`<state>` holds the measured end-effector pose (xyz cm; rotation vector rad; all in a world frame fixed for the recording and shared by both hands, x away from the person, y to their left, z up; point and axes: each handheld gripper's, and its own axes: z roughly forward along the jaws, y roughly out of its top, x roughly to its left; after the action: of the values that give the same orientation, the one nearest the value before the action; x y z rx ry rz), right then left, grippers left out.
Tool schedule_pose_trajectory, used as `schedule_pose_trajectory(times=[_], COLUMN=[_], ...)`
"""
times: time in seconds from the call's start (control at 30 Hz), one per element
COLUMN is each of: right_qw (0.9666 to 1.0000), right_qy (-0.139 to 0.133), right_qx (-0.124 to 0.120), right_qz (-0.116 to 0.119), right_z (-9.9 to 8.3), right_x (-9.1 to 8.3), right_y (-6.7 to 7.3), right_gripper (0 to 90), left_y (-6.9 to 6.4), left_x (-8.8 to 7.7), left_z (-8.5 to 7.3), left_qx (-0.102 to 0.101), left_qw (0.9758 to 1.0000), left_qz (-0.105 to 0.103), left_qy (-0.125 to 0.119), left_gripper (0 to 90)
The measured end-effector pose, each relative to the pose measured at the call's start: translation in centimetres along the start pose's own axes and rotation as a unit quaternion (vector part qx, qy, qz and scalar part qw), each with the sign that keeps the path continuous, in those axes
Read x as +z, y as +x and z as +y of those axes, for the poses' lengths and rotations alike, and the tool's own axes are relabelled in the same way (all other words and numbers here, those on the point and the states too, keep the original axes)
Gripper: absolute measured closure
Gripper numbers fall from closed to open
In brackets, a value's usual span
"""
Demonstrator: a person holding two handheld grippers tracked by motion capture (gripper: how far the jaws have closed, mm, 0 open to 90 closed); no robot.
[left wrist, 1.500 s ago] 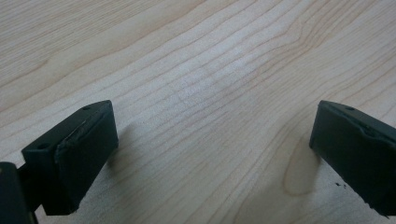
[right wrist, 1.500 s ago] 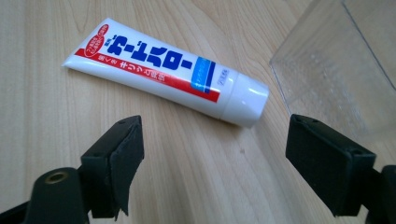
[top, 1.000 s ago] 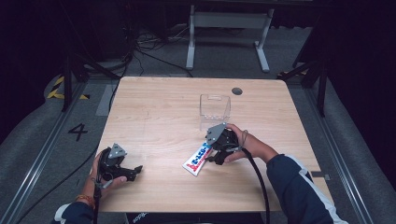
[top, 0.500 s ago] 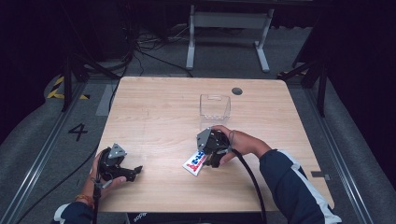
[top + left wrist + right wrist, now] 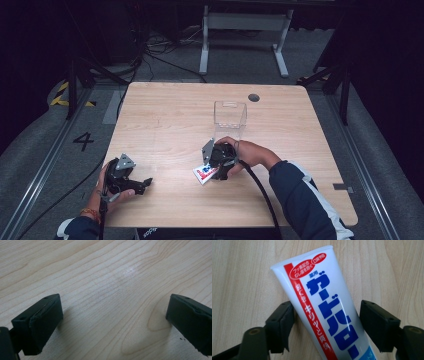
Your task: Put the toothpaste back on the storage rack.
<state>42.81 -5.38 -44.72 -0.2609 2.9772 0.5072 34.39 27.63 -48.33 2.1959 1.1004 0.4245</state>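
Note:
A white toothpaste tube (image 5: 324, 302) with blue and red lettering lies flat on the wooden table (image 5: 165, 120), near the front middle (image 5: 204, 173). My right gripper (image 5: 214, 173) is lowered over it, one jaw on each side of the tube (image 5: 327, 313). Its jaws have just been closing. They sit close to the tube's edges, which show no squeeze. My left gripper (image 5: 141, 185) rests at the table's front left, open, with bare wood between its fingers (image 5: 112, 315).
A clear plastic box (image 5: 230, 117) stands upright behind the right hand, near the table's middle. A round cable hole (image 5: 254, 97) sits at the back right. Cables trail from both grippers toward the front edge.
My right gripper has moved left and down over the tube, which now lies between its jaws. The left hand has stayed put.

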Motion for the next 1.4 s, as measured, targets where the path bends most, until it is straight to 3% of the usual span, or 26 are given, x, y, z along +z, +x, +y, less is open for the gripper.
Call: schedule_pose_trajectory(times=[0.17, 0.27, 0.43, 0.67, 0.77, 0.93, 1.07, 1.33, 1.4], right_qw=[0.9991, 0.9989, 0.9996, 0.9978, 0.9947, 0.9895, 0.9825, 0.9757, 0.9726], right_qy=[-0.010, -0.015, -0.011, -0.054, -0.086, -0.116, -0.148, -0.171, -0.181], right_qx=[0.034, 0.029, 0.022, 0.037, 0.055, 0.079, 0.102, 0.123, 0.130], right_qz=[0.024, 0.033, 0.016, -0.009, -0.017, -0.034, -0.048, -0.061, -0.064], right_z=[-0.6, -0.8, -0.7, -1.3, -1.7, -2.7, -3.5, -4.4, -4.7], right_x=[-0.1, -0.2, -0.4, -1.0, -1.6, -2.8, -3.9, -5.0, -5.4], right_y=[-0.7, -0.9, -0.6, 0.2, 0.3, 0.2, 0.1, 0.2, 0.2], right_gripper=[45.1, 51.7, 59.9, 66.5, 67.1, 67.3, 67.4, 67.5, 67.5], left_y=[0.0, 0.0, 0.0, 0.0, 0.0, 0.0, 0.0, 0.0, 0.0], left_x=[0.0, 0.0, 0.0, 0.0, 0.0, 0.0, 0.0, 0.0, 0.0], left_z=[0.0, 0.0, 0.0, 0.0, 0.0, 0.0, 0.0, 0.0, 0.0], left_qx=[0.000, 0.000, 0.000, 0.001, 0.000, 0.001, 0.002, 0.000, 0.000], left_qw=[1.0000, 1.0000, 1.0000, 1.0000, 1.0000, 1.0000, 1.0000, 1.0000, 1.0000], left_qz=[0.000, 0.000, 0.000, 0.000, 0.000, 0.000, 0.000, 0.000, 0.000], left_qy=[0.000, 0.000, 0.000, 0.000, 0.000, 0.000, 0.000, 0.000, 0.000], left_gripper=[1.4, 1.4, 1.5, 1.4, 1.4, 1.4, 1.4, 1.3, 1.3])
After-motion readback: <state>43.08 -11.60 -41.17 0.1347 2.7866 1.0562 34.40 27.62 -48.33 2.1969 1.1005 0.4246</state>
